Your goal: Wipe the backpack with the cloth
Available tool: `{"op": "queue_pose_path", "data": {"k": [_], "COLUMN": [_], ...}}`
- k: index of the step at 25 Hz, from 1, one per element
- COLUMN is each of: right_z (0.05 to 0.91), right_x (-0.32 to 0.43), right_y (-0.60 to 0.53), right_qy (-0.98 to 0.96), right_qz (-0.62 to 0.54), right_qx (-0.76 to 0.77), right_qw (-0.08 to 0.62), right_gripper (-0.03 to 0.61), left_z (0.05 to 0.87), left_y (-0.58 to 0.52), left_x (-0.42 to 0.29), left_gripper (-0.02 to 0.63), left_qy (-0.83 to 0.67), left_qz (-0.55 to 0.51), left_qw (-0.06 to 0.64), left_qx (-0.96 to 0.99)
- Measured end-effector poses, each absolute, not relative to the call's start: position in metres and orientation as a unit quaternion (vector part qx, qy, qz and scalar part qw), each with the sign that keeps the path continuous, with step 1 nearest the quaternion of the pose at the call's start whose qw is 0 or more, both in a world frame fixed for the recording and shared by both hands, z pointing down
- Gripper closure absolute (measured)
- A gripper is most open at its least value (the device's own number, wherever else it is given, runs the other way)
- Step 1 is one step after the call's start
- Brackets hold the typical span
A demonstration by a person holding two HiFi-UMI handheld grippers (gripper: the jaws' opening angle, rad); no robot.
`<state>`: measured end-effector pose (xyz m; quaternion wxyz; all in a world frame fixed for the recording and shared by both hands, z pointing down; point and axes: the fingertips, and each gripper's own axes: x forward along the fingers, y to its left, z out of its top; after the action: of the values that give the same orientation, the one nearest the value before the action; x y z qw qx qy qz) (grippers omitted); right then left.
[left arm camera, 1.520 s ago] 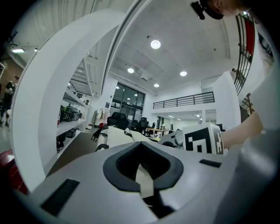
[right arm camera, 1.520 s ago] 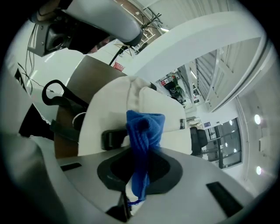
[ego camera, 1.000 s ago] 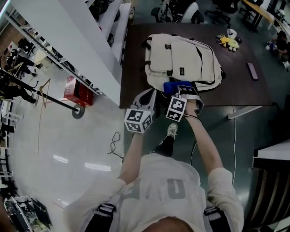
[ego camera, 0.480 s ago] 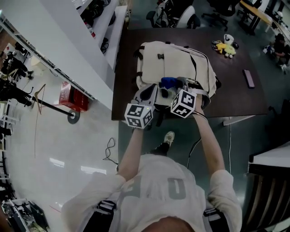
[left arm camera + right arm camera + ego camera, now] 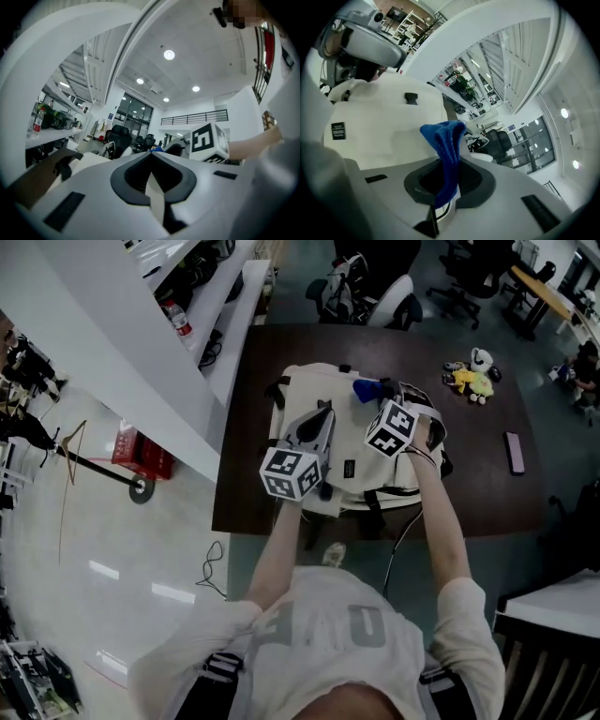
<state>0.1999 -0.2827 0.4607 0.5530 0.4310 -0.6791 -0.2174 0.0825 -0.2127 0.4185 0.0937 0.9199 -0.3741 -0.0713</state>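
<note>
A cream backpack (image 5: pixel 323 390) with black straps lies flat on a dark brown table (image 5: pixel 487 456); the right gripper view shows its pale fabric (image 5: pixel 379 126) up close. My right gripper (image 5: pixel 380 395) is shut on a blue cloth (image 5: pixel 367 388), which sticks out past the jaws (image 5: pixel 445 150) over the backpack's far right part. My left gripper (image 5: pixel 321 413) hovers over the middle of the backpack, its jaws closed together with nothing between them (image 5: pixel 152 159).
A yellow and white plush toy (image 5: pixel 469 376) and a dark flat object (image 5: pixel 514 453) lie on the table's right side. Office chairs (image 5: pixel 375 292) stand beyond the far edge. A white shelf unit (image 5: pixel 187 324) runs along the left, with a red box (image 5: pixel 141 451) on the floor.
Both grippers have moved forward from the backpack's near edge onto its surface, the right one carrying the blue cloth toward the far side. The head view has shifted forward too.
</note>
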Motion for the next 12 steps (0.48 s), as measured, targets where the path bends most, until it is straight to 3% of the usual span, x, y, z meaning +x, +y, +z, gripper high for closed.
{"op": "queue_pose_path", "data": {"k": [5, 12], "right_z": [0.480, 0.503], "right_x": [0.202, 0.195], "right_y": [-0.338, -0.359], "right_qy": [-0.683, -0.688], "right_qz": [-0.210, -0.213], "right_qx": [0.407, 0.390], "right_qw": [0.569, 0.574], "right_gripper": [0.537, 0.537], "left_z": [0.440, 0.467], "left_y": [-0.232, -0.256], "left_x": [0.126, 0.127], "left_gripper": [0.609, 0.609], "left_qy": [-0.338, -0.364], "left_qz": [-0.016, 0.027], "left_qw": [0.112, 0.164], "left_qx": [0.934, 0.917]}}
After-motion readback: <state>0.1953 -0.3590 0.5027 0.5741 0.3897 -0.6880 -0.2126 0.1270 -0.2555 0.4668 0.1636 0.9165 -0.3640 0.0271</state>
